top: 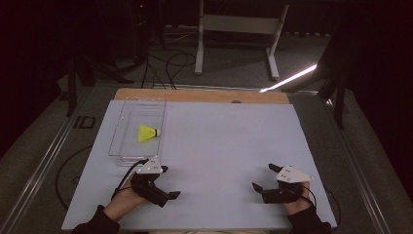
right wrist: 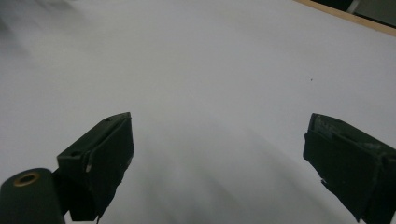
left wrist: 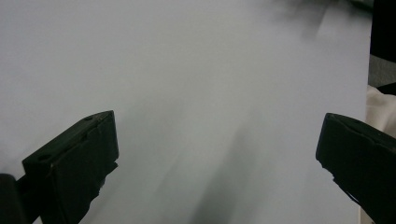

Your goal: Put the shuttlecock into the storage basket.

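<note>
Black claws, grey three-cornered plates, black cables, dark sleeves

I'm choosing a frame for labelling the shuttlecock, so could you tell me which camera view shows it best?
The high view: the yellow shuttlecock lies inside the clear tray at the table's far left. Both gripper views look across bare white table surface instead.
</note>
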{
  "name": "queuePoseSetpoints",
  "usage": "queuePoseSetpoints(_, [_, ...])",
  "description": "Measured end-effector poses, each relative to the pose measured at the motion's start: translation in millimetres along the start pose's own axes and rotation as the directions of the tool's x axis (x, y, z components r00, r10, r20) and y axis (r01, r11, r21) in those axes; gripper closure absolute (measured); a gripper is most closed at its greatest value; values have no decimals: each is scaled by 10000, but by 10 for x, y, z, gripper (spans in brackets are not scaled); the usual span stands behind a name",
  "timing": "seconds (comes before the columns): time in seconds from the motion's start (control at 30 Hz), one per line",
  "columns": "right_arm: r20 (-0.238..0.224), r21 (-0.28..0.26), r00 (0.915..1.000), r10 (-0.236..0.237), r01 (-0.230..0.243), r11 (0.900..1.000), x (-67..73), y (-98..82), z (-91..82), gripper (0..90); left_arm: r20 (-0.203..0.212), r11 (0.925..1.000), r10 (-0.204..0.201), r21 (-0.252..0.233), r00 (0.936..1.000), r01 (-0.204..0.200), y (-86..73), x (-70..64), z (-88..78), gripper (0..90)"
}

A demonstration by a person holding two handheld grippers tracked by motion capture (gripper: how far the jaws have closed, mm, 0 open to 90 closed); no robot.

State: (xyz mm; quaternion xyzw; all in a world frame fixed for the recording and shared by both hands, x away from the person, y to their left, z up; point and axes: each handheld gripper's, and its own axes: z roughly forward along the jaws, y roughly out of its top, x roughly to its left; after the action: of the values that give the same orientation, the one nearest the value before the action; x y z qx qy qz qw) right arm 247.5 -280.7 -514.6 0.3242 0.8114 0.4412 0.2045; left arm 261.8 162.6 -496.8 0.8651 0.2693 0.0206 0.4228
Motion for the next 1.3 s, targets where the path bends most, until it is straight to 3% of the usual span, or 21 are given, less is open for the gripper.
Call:
queuePoseSetpoints(0.2, [2, 8, 10000, -29, 29, 10000, 1, 0, 1, 87, -338, 9996, -197, -202, 9992, 190, -145, 29, -51, 0])
queuePoseSetpoints(0.47, [-7, 17, 10000, -14, 14, 10000, 2, 0, 2, 87, -648, 9945, -860, -658, 9942, 817, -273, 122, -141, 1])
queuePoseSetpoints(0.67, [-14, 20, 10000, -43, 43, 10000, 1, -1, -3, 86, -1165, 9932, -834, -911, 9897, 730, -344, 87, -184, 1])
queuePoseSetpoints(0.83, [3, -18, 10000, -40, 40, 10000, 5, 5, -11, 87, -2009, 9915, -921, -1084, 9753, 713, -398, 72, -173, 1])
queuePoseSetpoints(0.9, [19, -15, 10000, -77, 77, 10000, 5, 6, -14, 87, -2015, 9892, -1025, -1238, 9741, 784, -406, 67, -168, 1])
queuePoseSetpoints(1.0, [-3, -16, 10000, -76, 76, 10000, 9, 5, -11, 87, -2279, 9889, -887, -1366, 9696, 584, -408, 53, -154, 1])
queuePoseSetpoints(1.3, [-55, 11, 9999, -106, 106, 9999, 9, 1, -4, 87, -2158, 9830, -945, -1743, 9718, 569, -427, 71, -131, 1])
